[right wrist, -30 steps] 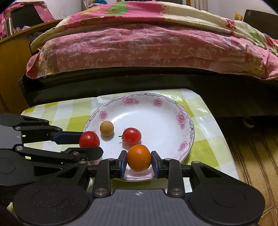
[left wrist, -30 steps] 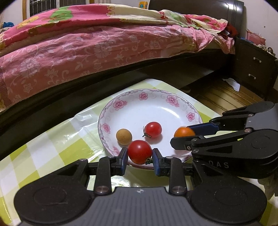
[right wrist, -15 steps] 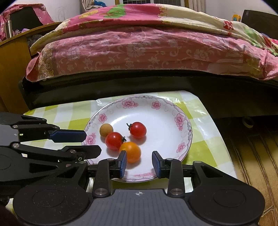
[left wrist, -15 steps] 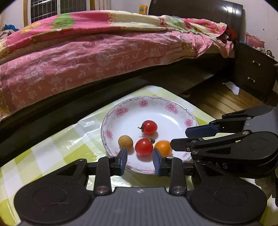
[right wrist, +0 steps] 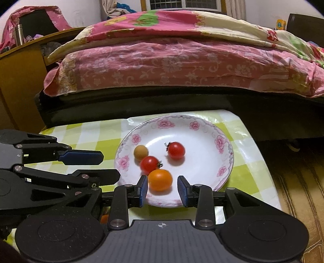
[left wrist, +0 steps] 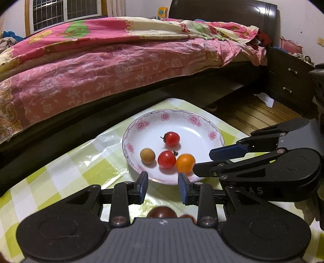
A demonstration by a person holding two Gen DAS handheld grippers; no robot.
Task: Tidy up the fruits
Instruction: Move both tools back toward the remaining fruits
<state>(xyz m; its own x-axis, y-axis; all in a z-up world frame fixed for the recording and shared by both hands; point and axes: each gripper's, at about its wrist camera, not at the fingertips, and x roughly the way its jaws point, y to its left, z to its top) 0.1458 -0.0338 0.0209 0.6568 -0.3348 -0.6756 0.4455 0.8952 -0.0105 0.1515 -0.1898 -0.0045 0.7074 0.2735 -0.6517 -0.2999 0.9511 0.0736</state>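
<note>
Only the left wrist view shows dark red fruit (left wrist: 161,211) under the left gripper (left wrist: 162,185), fingers spread; right gripper (right wrist: 162,190) fingers spread, empty, around the orange tomato (right wrist: 160,180) on the plate (right wrist: 210,129).

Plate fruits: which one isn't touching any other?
The red cherry tomato with the stem, farthest back on the plate. The other three sit clustered together nearer the tongs.

1. Home bedroom: a bed (left wrist: 113,66) with pink floral quilt (right wrist: 178,60) fills the background.
2. Dark wooden headboard (left wrist: 222,12), drawered nightstand (left wrist: 287,81), barred window (left wrist: 62,14).
3. Wooden floor (left wrist: 253,115); low table under a green-checked cloth (right wrist: 97,131).
</note>
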